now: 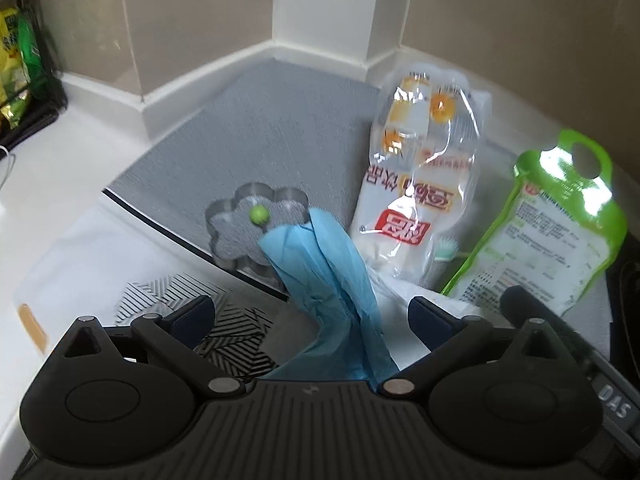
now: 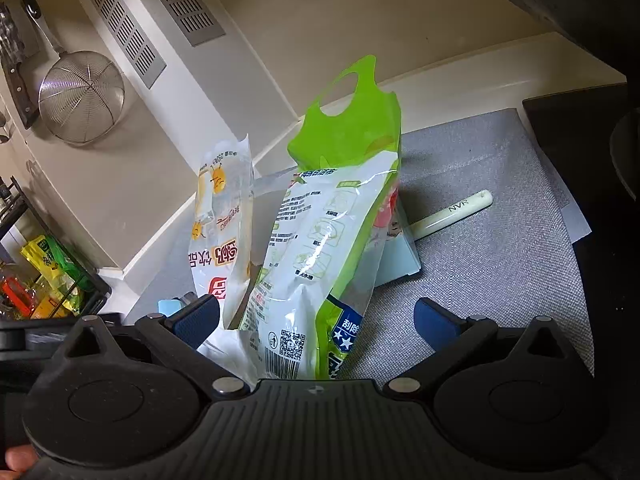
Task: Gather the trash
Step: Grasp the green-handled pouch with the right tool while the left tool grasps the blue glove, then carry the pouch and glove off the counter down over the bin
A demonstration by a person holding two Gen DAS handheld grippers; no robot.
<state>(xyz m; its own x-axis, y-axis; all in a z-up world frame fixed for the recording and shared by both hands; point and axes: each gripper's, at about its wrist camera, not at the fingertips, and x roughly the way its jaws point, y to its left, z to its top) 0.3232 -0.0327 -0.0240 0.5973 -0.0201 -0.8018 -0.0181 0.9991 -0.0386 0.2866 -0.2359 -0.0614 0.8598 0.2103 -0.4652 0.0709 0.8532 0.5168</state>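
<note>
My left gripper (image 1: 314, 316) is open, fingers wide apart, and a crumpled blue plastic bag (image 1: 320, 280) runs between them down under the gripper body, touching neither pad. My right gripper (image 2: 318, 318) is also open. A green-and-white pouch (image 2: 320, 240) stands upright between its fingers, with a clear wrapper printed with yellow and red (image 2: 220, 232) leaning just left of it. In the left wrist view the clear wrapper (image 1: 420, 168) and the green pouch (image 1: 552, 232) rise at right, above the dark body of the right gripper (image 1: 560, 340). White crumpled paper (image 2: 228, 348) lies under the pouches.
A flower-shaped metal cutter (image 1: 240, 236) with a green pea (image 1: 258, 214) sits on the grey mat (image 1: 280, 120). A toothbrush (image 2: 452, 212) and a pale blue card (image 2: 396, 260) lie behind the pouch. A rack of packets (image 2: 44, 280) stands left; a strainer (image 2: 80, 96) hangs on the wall.
</note>
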